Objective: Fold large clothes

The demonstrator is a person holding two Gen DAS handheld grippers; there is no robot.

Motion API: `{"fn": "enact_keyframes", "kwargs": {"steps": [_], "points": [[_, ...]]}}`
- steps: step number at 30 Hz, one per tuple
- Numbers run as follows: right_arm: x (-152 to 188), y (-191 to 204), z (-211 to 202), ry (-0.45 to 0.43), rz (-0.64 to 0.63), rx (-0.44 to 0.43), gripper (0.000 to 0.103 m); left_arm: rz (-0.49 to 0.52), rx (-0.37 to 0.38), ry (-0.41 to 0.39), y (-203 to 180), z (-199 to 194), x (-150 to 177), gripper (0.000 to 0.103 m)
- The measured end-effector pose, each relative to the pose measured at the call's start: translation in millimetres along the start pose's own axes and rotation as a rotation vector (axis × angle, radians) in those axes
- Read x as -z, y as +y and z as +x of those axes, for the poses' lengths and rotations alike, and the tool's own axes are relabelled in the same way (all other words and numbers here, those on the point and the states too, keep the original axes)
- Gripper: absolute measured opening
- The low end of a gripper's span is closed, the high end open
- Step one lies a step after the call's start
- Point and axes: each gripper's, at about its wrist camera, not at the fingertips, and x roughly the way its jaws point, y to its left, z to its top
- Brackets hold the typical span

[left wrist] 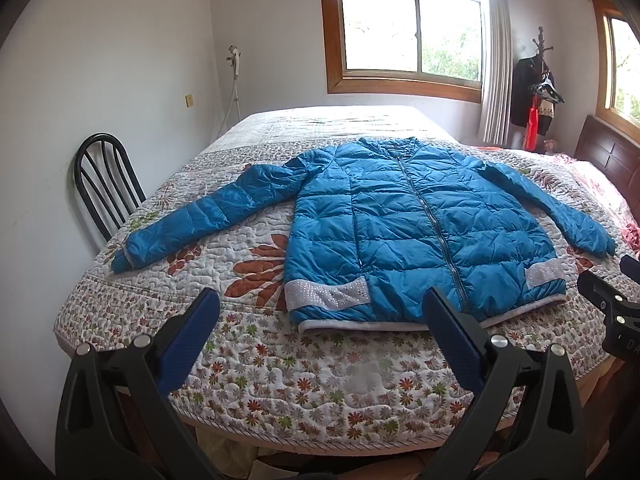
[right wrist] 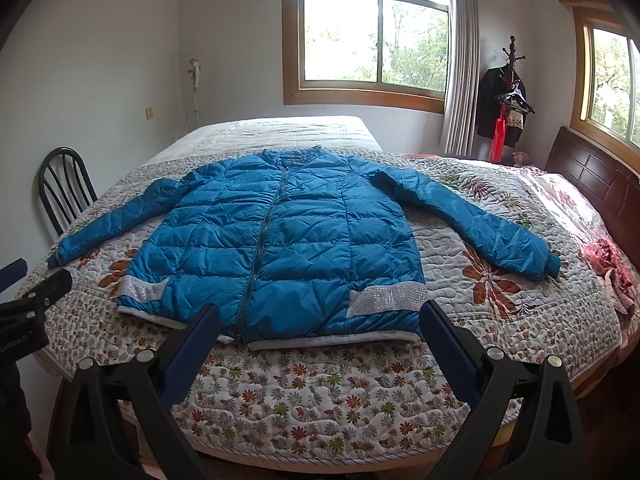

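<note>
Blue quilted jacket (left wrist: pixel 404 220) is laid flat, front up and zipped, on the floral quilt (left wrist: pixel 304 384) covering the bed, both sleeves spread out to the sides, hem toward the cameras. Silver sequinned bands are seen near the hem on either side of the zip. Left gripper (left wrist: pixel 320 304) is held above the near edge of the bed, fingers spread wide, nothing between them; same for the right gripper (right wrist: pixel 320 316), which hangs just short of the hem. Neither is touching the jacket. A black metal chair (left wrist: pixel 106 184) is noted at the bed's left side, a coat rack (right wrist: pixel 508 96) with dark clothing in the far corner beside the window (right wrist: pixel 374 38).
</note>
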Motion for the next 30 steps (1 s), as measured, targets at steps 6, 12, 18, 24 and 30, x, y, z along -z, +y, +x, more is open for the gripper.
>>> {"fn": "enact_keyframes", "kwargs": {"steps": [6,12,18,24,30], "points": [[0,1,3,0.005,0.000,0.001,0.099,0.000,-0.001,0.001,1,0,0,0.100],[-1,3,10,0.014,-0.005,-0.002,0.099,-0.001,-0.004,0.010,7,5,-2,0.100],[-6,-8,25,0.040,0.011,-0.024,0.099,-0.027,-0.029,0.028,21,24,-4,0.100],[-20,-67,69,0.087,0.125,0.032,0.099,-0.128,-0.142,0.064,91,71,-6,0.100],[-43,-158,128,0.180,0.276,0.116,0.099,-0.147,-0.244,0.139,154,134,-3,0.100]]}}
